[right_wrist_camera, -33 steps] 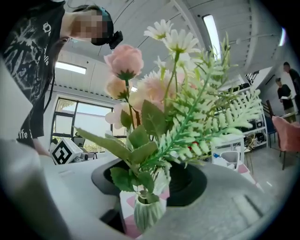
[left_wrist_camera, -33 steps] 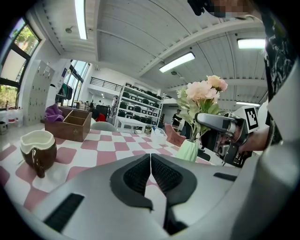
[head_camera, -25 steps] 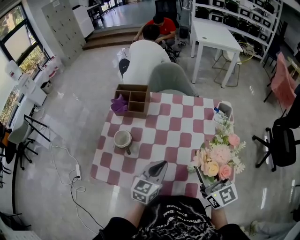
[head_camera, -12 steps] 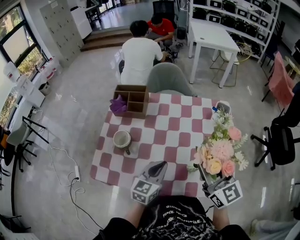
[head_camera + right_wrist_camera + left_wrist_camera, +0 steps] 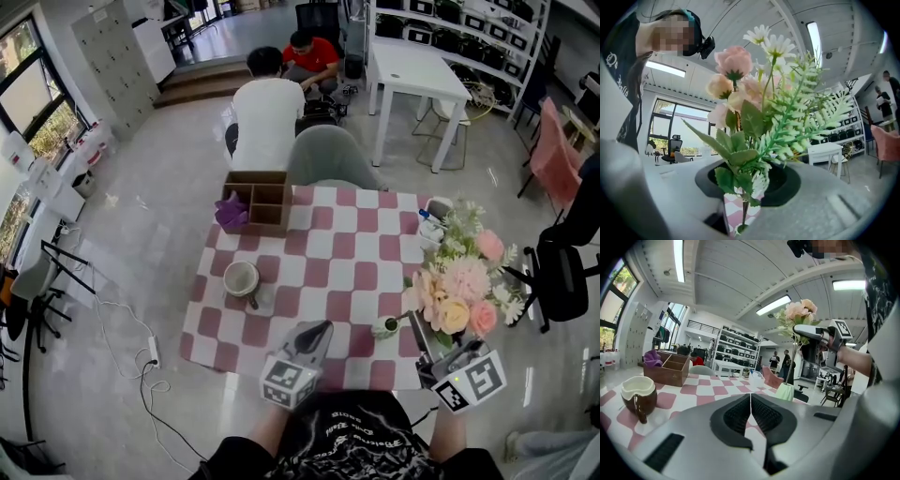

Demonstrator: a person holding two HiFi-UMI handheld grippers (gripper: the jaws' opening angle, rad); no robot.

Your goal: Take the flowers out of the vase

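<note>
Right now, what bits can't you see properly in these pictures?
Stem tips of the flowers: left gripper view, the vase wall hides them.
What's in the white basket: head view, flowers cover part, rest too small.
Seat of the grey chair: head view, the table hides it.

Head view steeply down on table (image 5: 337, 253); gripper views level, sharing flowers (image 5: 796, 314).

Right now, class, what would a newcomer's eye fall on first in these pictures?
The pink and yellow flowers, above the vase at the near right corner of the table, held by the right gripper, whose jaws have just been closing on their stems. Then its pink checks.
</note>
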